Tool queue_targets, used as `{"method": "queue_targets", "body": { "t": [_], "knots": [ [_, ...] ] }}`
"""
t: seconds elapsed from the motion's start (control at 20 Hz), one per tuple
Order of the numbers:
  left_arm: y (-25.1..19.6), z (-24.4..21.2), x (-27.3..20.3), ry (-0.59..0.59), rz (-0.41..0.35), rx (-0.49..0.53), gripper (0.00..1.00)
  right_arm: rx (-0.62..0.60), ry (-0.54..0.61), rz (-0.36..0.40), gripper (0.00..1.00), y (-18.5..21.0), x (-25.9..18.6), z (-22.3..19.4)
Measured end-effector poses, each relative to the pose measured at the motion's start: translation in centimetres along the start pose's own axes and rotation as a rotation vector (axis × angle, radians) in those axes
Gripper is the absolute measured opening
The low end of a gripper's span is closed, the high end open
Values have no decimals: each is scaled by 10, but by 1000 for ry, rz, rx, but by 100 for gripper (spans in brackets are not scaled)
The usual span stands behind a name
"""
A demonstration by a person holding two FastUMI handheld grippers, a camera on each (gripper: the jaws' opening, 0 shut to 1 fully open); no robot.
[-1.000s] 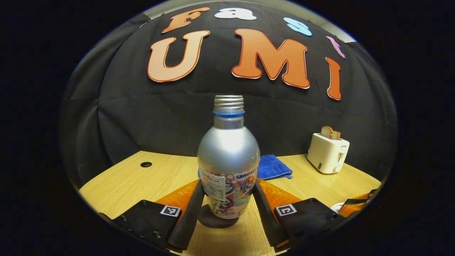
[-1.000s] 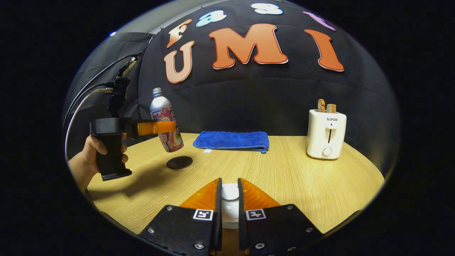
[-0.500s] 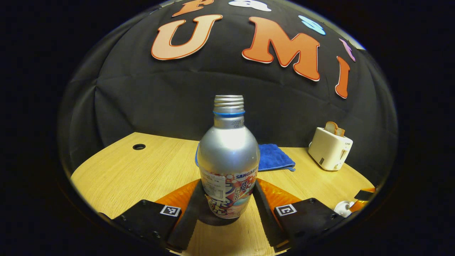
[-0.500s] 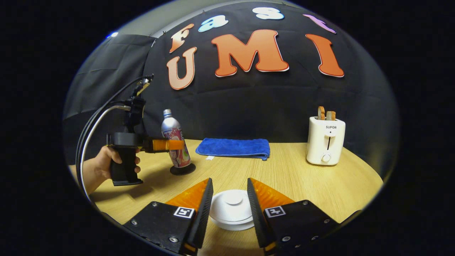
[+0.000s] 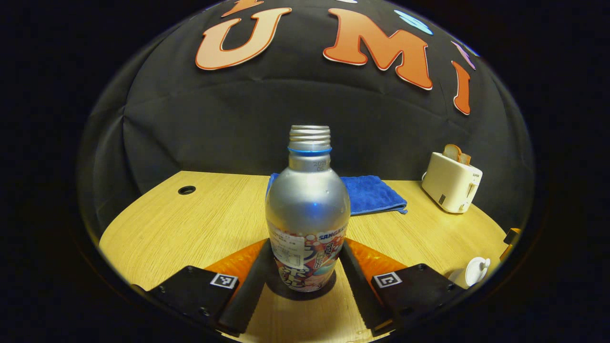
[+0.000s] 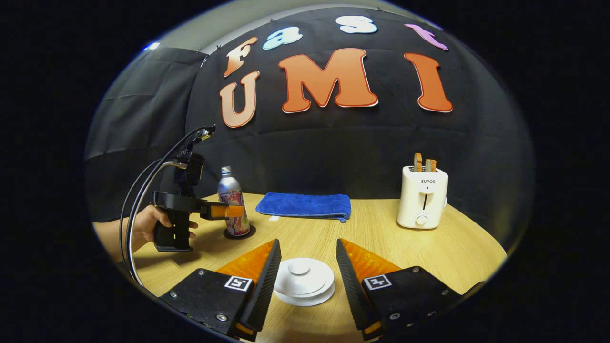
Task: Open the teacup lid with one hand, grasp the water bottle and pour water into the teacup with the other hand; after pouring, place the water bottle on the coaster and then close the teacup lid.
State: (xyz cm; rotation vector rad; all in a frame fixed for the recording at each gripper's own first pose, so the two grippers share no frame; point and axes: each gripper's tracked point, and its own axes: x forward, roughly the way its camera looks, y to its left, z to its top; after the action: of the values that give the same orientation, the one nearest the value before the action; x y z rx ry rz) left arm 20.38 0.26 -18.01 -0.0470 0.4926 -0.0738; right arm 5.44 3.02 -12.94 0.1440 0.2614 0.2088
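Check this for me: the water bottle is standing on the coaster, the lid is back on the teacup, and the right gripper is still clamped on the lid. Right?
Not quite. In the right gripper view the right gripper is open, its fingers clear of the lid on either side. The rest holds: the water bottle stands on the coaster, and the lid sits on the teacup.

left gripper (image 5: 305, 281) jaws slightly parted, right gripper (image 6: 305, 281) jaws wide apart, hand (image 6: 151, 223) gripping handle

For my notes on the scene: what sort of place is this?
Probably a staged recording booth, not a real kitchen: a black cloth backdrop behind a light wooden table holding a white two-slot toaster and a folded blue towel.
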Motion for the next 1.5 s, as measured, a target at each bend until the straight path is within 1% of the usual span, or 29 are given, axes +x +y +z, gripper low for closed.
{"method": "queue_targets", "body": {
  "t": [0.05, 0.2, 0.3, 0.4, 0.45, 0.55, 0.7, 0.75, 0.8, 0.85, 1.1, 1.3, 1.35, 1.5],
  "knots": [
    [1, -2, -1, 8, 1, -3, 97, 1, -2, -5, 70, -1, -2, 2],
    [2, -3, -9, 7, -6, -39, 99, 1, -19, -16, 70, -3, -10, 9],
    [-1, -1, -18, -2, -19, -44, 100, -5, -28, -32, 70, -6, -16, 14],
    [-7, -1, -26, -4, -41, -34, 99, -12, -36, -46, 70, -8, -23, 19],
    [-10, 0, -32, -7, -50, -30, 97, -17, -46, -55, 70, -10, -28, 23],
    [-16, 3, -46, -21, -67, -22, 99, -18, -63, -72, 70, -12, -36, 30],
    [-21, 12, -65, -74, -60, 31, 99, -15, -77, -95, 71, -15, -50, 36],
    [-25, 17, -70, -94, -63, 46, 98, -16, -85, -103, 74, -16, -56, 38],
    [-28, 22, -77, -111, -61, 58, 97, -15, -94, -109, 76, -16, -60, 40],
    [-29, 27, -87, -137, -59, 64, 99, -13, -103, -116, 76, -16, -63, 43],
    [-39, 51, -135, -248, -63, 49, 98, -20, -149, -138, 75, -13, -81, 58],
    [-40, 62, -172, -327, -49, 50, 98, -26, -207, -158, 82, -10, -88, 75],
    [-42, 64, -180, -344, -42, 60, 98, -24, -218, -160, 85, -9, -88, 77],
    [-43, 68, -198, -390, -27, 77, 98, -40, -250, -166, 88, -6, -88, 84]
  ]
}}
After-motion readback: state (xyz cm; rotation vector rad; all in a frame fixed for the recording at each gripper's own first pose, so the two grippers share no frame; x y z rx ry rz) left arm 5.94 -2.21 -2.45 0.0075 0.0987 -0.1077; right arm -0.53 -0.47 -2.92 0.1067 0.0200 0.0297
